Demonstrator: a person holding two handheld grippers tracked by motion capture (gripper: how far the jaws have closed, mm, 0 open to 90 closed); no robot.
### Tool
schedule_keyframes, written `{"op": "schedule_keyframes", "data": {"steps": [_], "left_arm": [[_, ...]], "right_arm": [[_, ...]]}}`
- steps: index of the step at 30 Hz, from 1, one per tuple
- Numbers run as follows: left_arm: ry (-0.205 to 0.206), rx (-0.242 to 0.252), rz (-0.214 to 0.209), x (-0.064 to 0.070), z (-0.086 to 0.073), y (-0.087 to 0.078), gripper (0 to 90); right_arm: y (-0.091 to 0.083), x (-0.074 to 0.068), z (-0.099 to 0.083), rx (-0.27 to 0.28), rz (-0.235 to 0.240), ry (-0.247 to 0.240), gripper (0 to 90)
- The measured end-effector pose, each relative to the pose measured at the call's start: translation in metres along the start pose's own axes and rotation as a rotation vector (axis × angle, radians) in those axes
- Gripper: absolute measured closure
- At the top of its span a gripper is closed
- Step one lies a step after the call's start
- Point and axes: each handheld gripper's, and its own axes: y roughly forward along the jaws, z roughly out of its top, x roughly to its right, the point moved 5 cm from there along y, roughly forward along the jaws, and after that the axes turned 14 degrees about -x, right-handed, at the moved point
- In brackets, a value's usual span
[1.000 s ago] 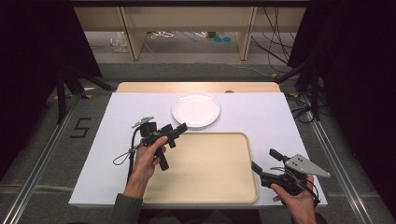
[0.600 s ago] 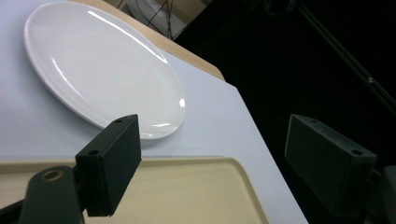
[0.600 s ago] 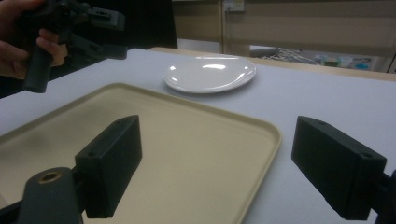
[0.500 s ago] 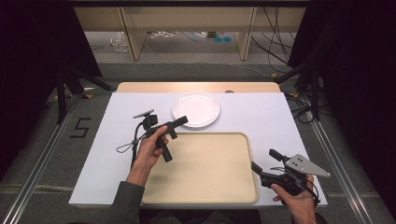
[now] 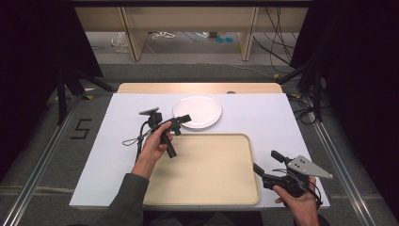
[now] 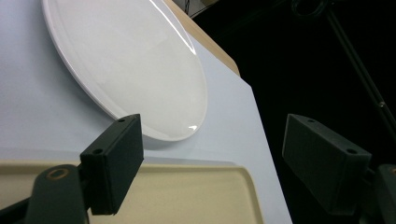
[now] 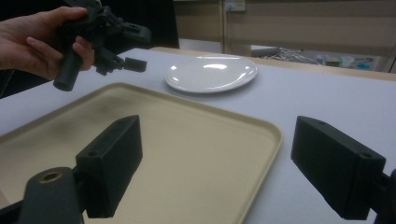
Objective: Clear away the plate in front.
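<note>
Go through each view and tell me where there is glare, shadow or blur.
High view: evenly lit table, dark surroundings, white plate nearly washed out. Left gripper view: thin glare streaks on the plate's rim, a soft shadow under its near edge, near jaws blurred. Right gripper view: bright reflections on the plate, background soft.

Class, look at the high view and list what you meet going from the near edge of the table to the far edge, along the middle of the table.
Beige tray → white plate → bare wooden strip of the table at the far edge.
</note>
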Motion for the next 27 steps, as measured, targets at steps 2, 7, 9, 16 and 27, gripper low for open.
{"op": "schedule_keyframes", "data": {"steps": [2,7,9,16,27], "left_arm": [[-0.021,-0.003,0.01,-0.002,0.003,0.004,20.0],[-0.065,-0.019,0.033,-0.007,0.008,0.013,20.7],[-0.074,-0.019,0.047,-0.009,0.01,0.014,20.8],[-0.119,-0.021,0.09,-0.018,0.018,0.021,20.9],[-0.171,-0.025,0.149,-0.032,0.023,0.026,20.9]], "right_arm": [[0.0,0.0,0.0,0.002,0.003,0.0,17.4],[0.0,0.0,0.0,0.01,0.006,0.0,17.4],[-0.001,-0.001,0.0,-0.006,0.01,0.008,17.4],[-0.001,-0.001,0.0,0.0,0.01,0.007,17.4],[-0.001,-0.001,0.0,0.002,0.008,-0.001,17.6]]}}
